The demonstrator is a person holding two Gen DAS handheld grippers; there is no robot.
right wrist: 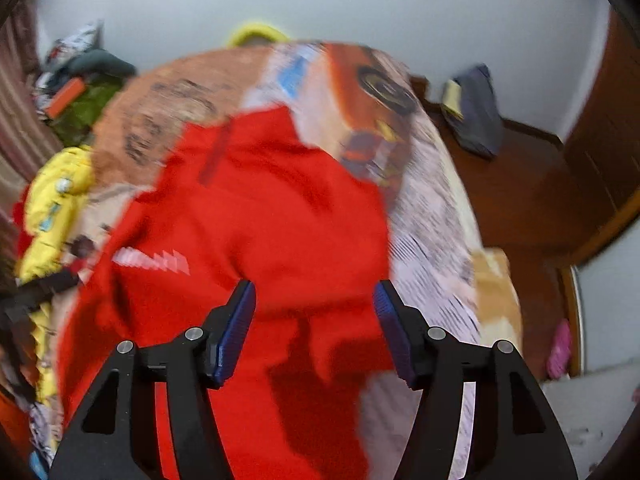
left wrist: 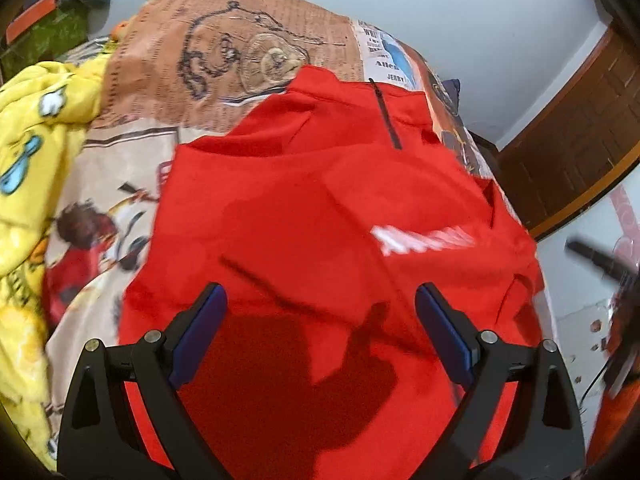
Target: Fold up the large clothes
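Lying Across a Printed Bed: One Red Garment, Both Grippers Above It

Item: red garment [left wrist: 320, 208], large, spread over the printed bedsheet [left wrist: 132, 168]. Collar end points toward the far wall; a dark zipper [left wrist: 386, 114] runs down from the neck. White chest lettering [left wrist: 424, 238] is motion-smeared and unreadable in both views. The near hem is cut off behind the gripper bodies; part of the cloth lies in dark shadow.

Left gripper [left wrist: 320, 308]: fingers spread wide, blue pads [left wrist: 200, 332] well apart, nothing between them, above the lower body of the garment. Whether the tips touch the cloth cannot be told.

Right gripper [right wrist: 314, 300]: fingers parted, somewhat narrower, holding nothing, above the garment's right edge [right wrist: 384, 232], where red cloth meets bare sheet. This view is heavily blurred.

Surroundings: a yellow blanket [left wrist: 28, 152] is bunched along the left side of the bed, just beside the garment. Bare sheet shows beyond the collar and in a strip on the right. The bed's right edge drops to a brown floor [right wrist: 520, 208]. A dark bag [right wrist: 476, 112] rests by the pale wall [right wrist: 360, 0]; a wooden door [left wrist: 580, 128] stands at far right.
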